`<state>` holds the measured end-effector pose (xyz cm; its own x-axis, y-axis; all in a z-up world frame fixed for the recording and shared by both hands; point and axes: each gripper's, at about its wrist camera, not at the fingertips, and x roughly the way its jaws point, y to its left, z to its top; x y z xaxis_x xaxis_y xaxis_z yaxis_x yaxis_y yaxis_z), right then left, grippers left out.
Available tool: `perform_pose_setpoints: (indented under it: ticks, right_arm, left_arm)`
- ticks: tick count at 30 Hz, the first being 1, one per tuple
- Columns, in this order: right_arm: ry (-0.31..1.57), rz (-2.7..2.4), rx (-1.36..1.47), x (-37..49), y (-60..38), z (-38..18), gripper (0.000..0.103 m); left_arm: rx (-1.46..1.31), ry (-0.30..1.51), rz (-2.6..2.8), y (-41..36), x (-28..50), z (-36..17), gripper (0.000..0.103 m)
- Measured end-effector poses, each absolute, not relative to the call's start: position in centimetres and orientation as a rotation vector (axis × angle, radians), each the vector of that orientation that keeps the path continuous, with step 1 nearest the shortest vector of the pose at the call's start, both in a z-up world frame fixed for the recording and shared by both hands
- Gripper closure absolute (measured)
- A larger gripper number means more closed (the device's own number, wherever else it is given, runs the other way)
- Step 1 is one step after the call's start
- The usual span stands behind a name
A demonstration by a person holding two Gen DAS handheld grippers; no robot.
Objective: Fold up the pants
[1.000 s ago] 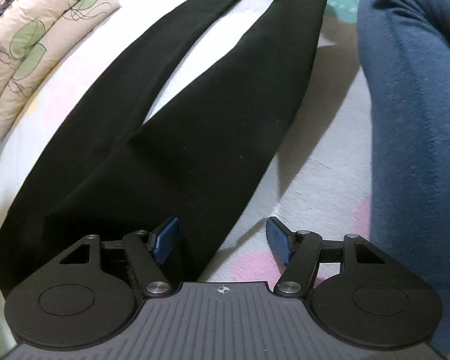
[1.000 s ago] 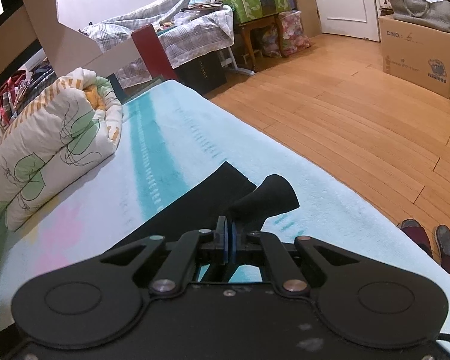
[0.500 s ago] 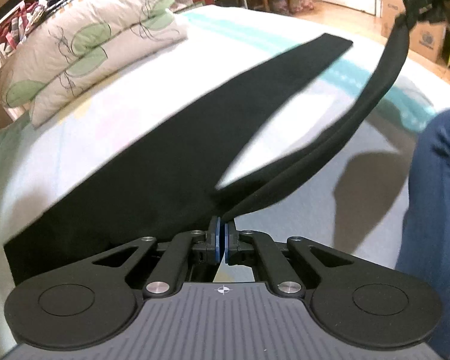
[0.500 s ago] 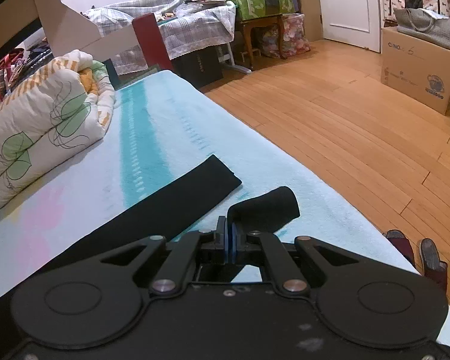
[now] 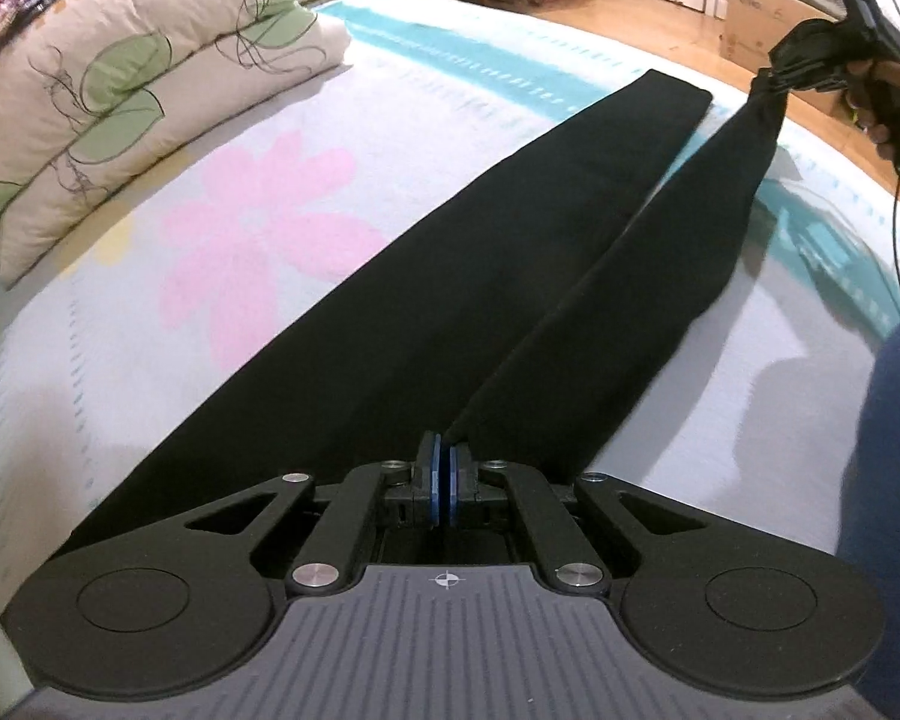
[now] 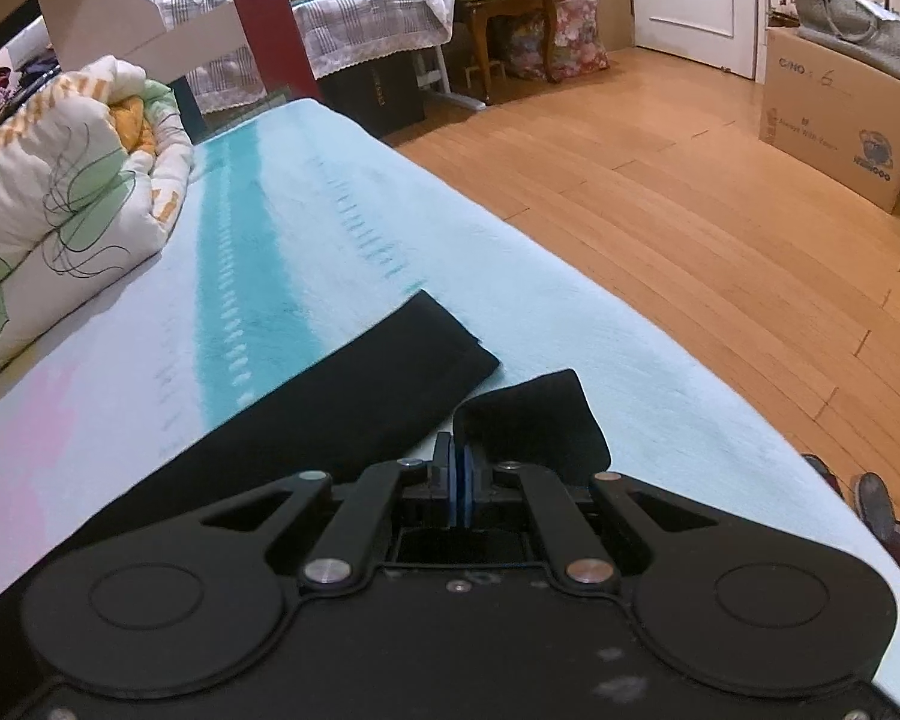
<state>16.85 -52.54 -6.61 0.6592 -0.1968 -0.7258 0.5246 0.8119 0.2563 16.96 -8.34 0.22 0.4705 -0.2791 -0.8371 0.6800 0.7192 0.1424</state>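
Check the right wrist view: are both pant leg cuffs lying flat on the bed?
No: one cuff lies flat on the bed, while the other cuff is pinched up in the right tongs.

Pants (image 5: pixel 510 276) lie lengthwise on the bed (image 5: pixel 150 360); folded quilt (image 5: pixel 120 90) at left, floor (image 6: pixel 720 228) at right.
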Motion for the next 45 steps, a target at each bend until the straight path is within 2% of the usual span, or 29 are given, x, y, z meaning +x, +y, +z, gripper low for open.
perform_pose_setpoints:
  ticks: [12, 33, 34, 36, 38, 45]
  right_arm:
    - [0.767, -0.434, 0.418, 26.5, -51.2, -9.3, 0.099]
    - [0.797, -0.448, 0.302, 31.8, -51.1, -11.7, 0.099]
    - [0.794, -0.445, 0.305, 31.9, -51.2, -11.7, 0.097]
    - [0.786, -0.421, 0.325, 31.9, -51.6, -11.6, 0.085]
    - [0.773, -0.387, 0.353, 31.9, -52.3, -11.2, 0.078]
    - [0.647, -0.358, 0.480, 28.8, -58.0, -8.0, 0.076]
  left_arm:
    - [0.479, 0.984, -0.626, -7.9, 25.1, -2.6, 0.100]
    - [0.545, 1.044, -0.655, -9.2, 30.7, -5.6, 0.099]
    - [0.555, 1.043, -0.656, -9.2, 30.6, -5.8, 0.099]
    - [0.579, 1.032, -0.662, -9.3, 30.3, -5.9, 0.099]
    - [0.589, 1.029, -0.661, -9.3, 30.0, -5.9, 0.099]
    - [0.589, 1.023, -0.656, -9.5, 30.0, -6.0, 0.099]
